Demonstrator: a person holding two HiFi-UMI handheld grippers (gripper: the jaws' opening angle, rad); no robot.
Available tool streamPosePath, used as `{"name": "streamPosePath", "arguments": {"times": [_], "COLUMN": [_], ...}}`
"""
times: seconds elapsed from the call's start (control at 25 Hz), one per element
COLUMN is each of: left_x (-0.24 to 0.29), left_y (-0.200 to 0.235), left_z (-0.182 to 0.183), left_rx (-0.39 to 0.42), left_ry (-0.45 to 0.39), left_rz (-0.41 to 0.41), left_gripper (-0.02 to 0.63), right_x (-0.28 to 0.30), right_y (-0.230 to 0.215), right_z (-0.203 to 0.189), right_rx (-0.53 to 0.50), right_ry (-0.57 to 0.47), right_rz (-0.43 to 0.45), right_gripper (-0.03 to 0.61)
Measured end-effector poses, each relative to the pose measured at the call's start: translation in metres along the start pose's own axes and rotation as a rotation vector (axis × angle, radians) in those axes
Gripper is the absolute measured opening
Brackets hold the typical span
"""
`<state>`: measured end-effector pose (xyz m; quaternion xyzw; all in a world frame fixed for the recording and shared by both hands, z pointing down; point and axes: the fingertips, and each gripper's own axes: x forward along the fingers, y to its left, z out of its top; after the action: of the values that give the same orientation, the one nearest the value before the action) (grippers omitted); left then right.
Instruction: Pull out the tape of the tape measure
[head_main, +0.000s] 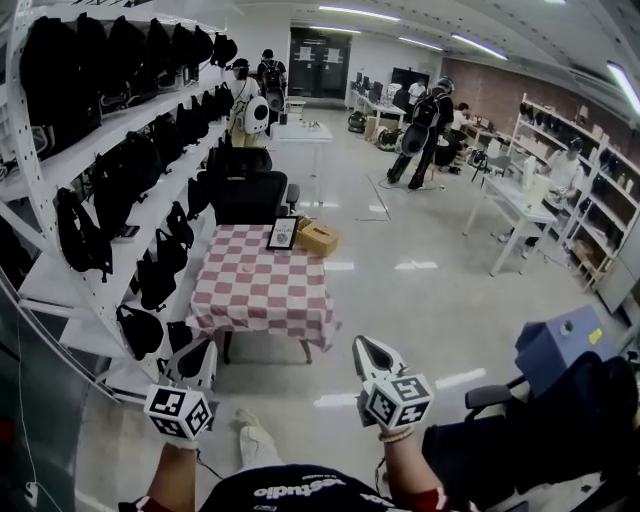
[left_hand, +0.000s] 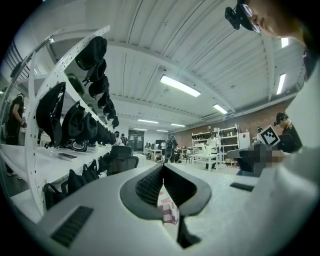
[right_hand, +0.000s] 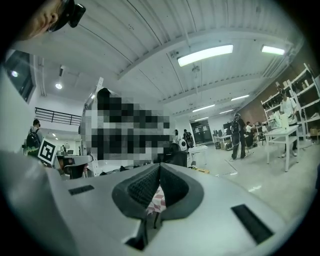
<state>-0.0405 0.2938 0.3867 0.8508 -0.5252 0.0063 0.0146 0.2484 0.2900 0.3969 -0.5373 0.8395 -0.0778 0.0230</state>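
Ahead, checkered table (head_main: 262, 290); left gripper (head_main: 200, 350) and right gripper (head_main: 365, 346) both pinched together, empty.

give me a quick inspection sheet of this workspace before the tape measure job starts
surface: table under a red and white checked cloth
job's things: nothing seen
clutter: small black-framed sign and brown cardboard box at the table's far end
grippers: left gripper and right gripper both shut, nothing between the jaws, held short of the table
cables: thin white cord hanging at the left edge
surroundings: white shelves with black bags at left, black office chair behind the table, people standing farther back
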Motion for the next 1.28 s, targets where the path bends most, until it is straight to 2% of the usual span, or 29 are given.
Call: {"name": "streamPosePath", "arguments": {"times": [0.8,1.28], "left_x": [0.022,0.076], "left_y": [0.016,0.051], "left_z": [-0.005,-0.005], "left_rx": [-0.003,-0.034], "left_ry": [0.032,0.026], "left_rz": [0.013,0.012], "left_gripper": [0.006,0.006], "right_x": [0.029,0.086], "right_y": [-0.010,-0.023], "right_z": [-0.001,0.013], "right_rx": [0.023,-0.006], "right_ry": [0.033,0.061], "right_rz": [0.020,0.023], "right_gripper": [-0.002,-0.002]}}
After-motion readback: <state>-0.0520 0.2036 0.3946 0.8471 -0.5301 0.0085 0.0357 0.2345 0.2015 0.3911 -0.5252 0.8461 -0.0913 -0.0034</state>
